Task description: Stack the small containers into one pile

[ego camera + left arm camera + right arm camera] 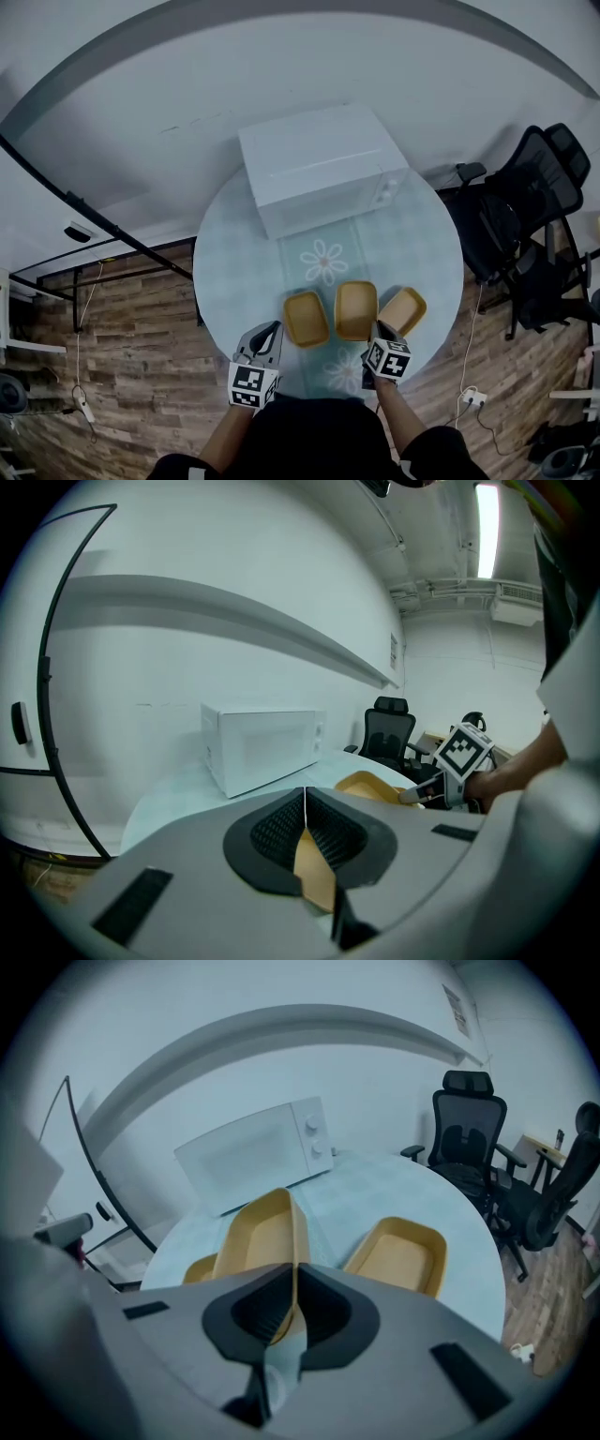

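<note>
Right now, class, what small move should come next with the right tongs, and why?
Probably lift the middle container: the right tongs are shut on its rim, all three lie unstacked, and the right container sits open beside it.

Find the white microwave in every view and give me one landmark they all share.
Head view: microwave in the upper centre.
Left gripper view: microwave left of centre, beyond the jaws.
Right gripper view: microwave upper centre-left.
Shared landmark: black office chair, right of the microwave in each.
</note>
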Motion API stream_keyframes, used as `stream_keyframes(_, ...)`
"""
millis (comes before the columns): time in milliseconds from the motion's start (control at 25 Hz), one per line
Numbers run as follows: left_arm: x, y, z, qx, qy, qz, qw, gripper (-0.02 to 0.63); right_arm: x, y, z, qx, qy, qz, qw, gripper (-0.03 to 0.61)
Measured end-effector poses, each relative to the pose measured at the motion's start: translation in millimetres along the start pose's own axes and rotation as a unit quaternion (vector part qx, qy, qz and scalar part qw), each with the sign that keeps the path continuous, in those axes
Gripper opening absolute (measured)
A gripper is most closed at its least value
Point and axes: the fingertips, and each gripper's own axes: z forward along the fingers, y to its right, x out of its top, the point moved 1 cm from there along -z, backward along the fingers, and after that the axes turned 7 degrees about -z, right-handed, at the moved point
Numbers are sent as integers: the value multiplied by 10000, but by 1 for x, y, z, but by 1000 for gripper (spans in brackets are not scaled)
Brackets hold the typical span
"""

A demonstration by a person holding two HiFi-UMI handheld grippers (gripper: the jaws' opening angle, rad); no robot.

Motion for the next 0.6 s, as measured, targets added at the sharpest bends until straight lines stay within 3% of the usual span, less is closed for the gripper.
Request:
stream_keyframes(360, -5, -22, -21, 338, 77, -151, 9993, 17, 17, -89, 7, 1389, -244, -33, 9900, 37)
stream_keyframes(600, -12, -35, -43, 644, 93, -289, 9975, 17, -3, -119, 28, 1772, -729, -225, 9812, 37)
